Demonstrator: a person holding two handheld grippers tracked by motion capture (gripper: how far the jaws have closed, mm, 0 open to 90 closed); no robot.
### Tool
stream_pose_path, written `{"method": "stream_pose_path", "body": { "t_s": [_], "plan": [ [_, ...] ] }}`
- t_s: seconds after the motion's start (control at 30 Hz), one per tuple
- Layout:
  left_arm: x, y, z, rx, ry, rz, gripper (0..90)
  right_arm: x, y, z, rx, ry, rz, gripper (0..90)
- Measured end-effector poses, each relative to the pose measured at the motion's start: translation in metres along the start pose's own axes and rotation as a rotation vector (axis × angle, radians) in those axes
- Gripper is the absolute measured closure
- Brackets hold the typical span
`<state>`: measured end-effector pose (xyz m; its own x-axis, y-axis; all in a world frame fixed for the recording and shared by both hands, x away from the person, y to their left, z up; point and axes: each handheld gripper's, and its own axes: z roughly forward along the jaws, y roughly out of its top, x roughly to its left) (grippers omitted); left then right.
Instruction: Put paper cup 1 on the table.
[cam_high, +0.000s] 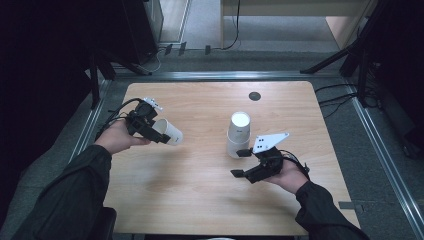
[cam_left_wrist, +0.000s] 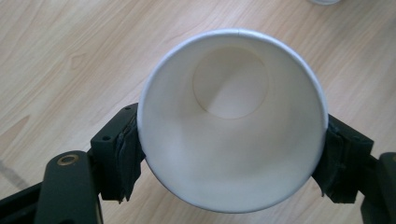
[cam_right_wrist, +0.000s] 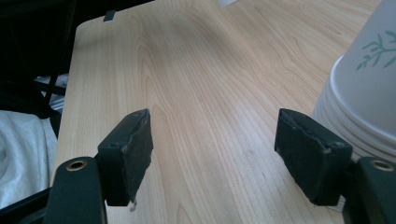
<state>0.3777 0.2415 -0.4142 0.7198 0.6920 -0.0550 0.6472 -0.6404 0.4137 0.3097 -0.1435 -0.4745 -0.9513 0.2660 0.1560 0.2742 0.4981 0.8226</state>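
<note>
Item 1, left gripper (cam_high: 150, 129): held above the left part of the table (cam_high: 200, 200), jaws pinching a single paper cup (cam_high: 168, 132) across its rim. The cup lies on its side in the grip, mouth toward the gripper's camera, clear of the wood; in the left gripper view the paper cup (cam_left_wrist: 232, 121) shows an empty white interior.

Item 2, right gripper (cam_high: 242, 162): at the near right, jaws spread with nothing between them, one jaw just beside the foot of the cup stack (cam_high: 238, 134).

Item 3, cup stack (cam_right_wrist: 369, 93): upside-down nested cups, right of centre, bearing a green leaf print.

Item 4, dark round disc (cam_high: 254, 96): far side of the table; what it is cannot be told.

Risks: the thin rim may buckle or slip out if the pinch tightens or loosens; the spread right jaw may nudge the stack over.

Obscured: the number of cups in the stack; its top is cut off in the right gripper view; whether the jaw touches it cannot be told.
</note>
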Motion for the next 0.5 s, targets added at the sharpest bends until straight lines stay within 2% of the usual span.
{"method": "stream_pose_path", "body": {
  "t_s": [0.2,0.5],
  "plan": [
    [0.010,0.004,0.010,0.058,0.016,-0.016,22.1,0.001,-0.001,0.000,0.004,0.005,0.004,28.5],
    [0.023,0.009,0.023,0.123,0.050,-0.076,22.1,0.003,-0.002,-0.002,0.002,0.002,-0.008,28.5]
  ]
}}
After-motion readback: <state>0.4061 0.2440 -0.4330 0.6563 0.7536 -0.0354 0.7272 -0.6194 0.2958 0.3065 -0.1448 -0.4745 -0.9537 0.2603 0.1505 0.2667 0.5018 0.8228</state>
